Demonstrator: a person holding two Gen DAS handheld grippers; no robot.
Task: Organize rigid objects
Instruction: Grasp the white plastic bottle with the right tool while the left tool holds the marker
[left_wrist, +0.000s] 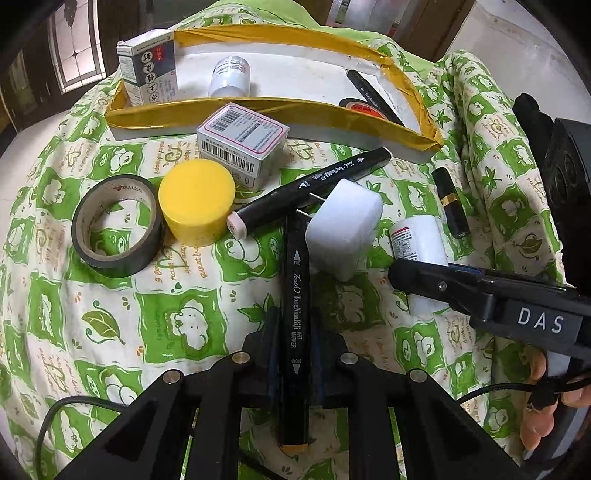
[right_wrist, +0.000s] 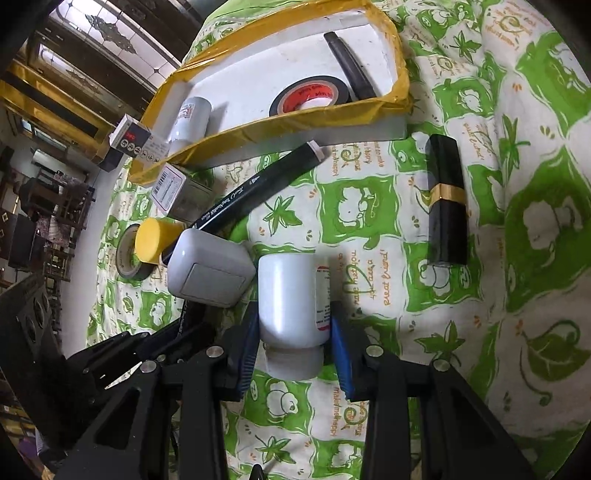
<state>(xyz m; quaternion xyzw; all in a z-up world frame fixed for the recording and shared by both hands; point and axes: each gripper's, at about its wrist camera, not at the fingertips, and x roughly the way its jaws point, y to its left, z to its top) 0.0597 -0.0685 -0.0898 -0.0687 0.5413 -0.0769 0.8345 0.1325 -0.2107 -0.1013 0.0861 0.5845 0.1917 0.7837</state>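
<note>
My left gripper (left_wrist: 293, 321) is shut on a black art marker (left_wrist: 294, 295) that points away from me, low over the cloth. My right gripper (right_wrist: 293, 325) is shut on a white pill bottle (right_wrist: 291, 295) lying on the cloth; it also shows in the left wrist view (left_wrist: 417, 240). A white tray with a yellow taped rim (left_wrist: 258, 107) stands at the back and holds a medicine box (left_wrist: 147, 70), a small bottle (left_wrist: 229, 77), a tape roll (right_wrist: 310, 96) and a dark pen (right_wrist: 351, 66).
On the green patterned cloth (left_wrist: 110, 325) lie a second black marker (left_wrist: 314, 192), a white charger block (left_wrist: 343, 229), a yellow cylinder (left_wrist: 195, 203), a black tape roll (left_wrist: 118, 225), a barcode box (left_wrist: 240, 144) and a black lipstick (right_wrist: 445, 199).
</note>
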